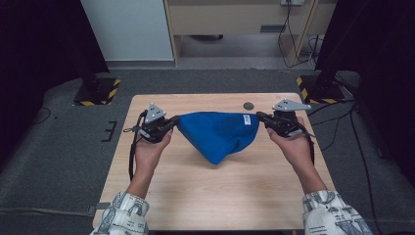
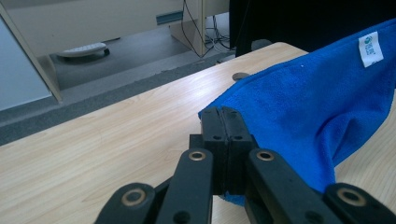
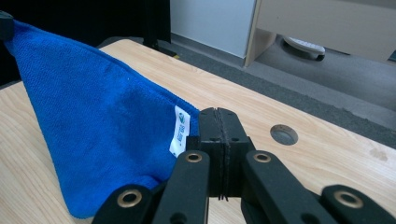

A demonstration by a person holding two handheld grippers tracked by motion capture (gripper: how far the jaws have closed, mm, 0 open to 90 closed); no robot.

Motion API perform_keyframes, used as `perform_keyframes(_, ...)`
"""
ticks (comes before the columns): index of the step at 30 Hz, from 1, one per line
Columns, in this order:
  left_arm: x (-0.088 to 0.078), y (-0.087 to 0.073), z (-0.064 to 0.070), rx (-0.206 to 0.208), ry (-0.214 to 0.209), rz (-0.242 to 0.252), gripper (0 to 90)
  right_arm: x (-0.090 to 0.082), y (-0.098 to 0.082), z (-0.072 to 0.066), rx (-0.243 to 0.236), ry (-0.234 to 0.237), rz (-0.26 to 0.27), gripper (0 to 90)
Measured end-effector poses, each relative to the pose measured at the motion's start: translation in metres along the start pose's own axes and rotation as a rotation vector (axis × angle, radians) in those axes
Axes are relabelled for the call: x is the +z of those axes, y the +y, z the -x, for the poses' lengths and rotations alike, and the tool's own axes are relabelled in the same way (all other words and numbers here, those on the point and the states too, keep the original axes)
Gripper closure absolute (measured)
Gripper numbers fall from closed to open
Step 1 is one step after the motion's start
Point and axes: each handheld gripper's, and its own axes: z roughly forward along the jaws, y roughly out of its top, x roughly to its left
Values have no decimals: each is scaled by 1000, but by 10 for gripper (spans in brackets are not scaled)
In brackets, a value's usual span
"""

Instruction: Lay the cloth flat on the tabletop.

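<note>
The blue cloth [image 1: 218, 134] hangs stretched between the two grippers above the table [image 1: 195, 196], its top edge running left to right and its lowest corner drooping toward the person. The left gripper [image 1: 172, 123] is clenched on the left corner, the right gripper [image 1: 260, 116] on the right corner beside the white label [image 3: 180, 129]. Each hand stands equally near the cloth, so the coming move probably depends on both working together along that edge.

I have the cloth [image 1: 218, 134] strung between my two tongs above the table [image 1: 195, 196]: left tongs [image 1: 172, 123] at its left corner, right tongs [image 1: 260, 117] at its right corner beside the label [image 1: 246, 119]. Its lowest fold hangs toward me. A round hole [image 1: 248, 105] lies behind it.
</note>
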Motion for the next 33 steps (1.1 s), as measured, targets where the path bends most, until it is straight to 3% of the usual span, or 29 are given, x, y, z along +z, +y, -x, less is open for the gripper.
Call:
perform_keyframes(17, -12, 15, 4, 12, 0, 35, 897, -24, 10, 9, 2, -13, 42, 900)
perform_keyframes(33, -12, 15, 4, 13, -8, 41, 897, -21, 11, 8, -2, -8, 41, 900)
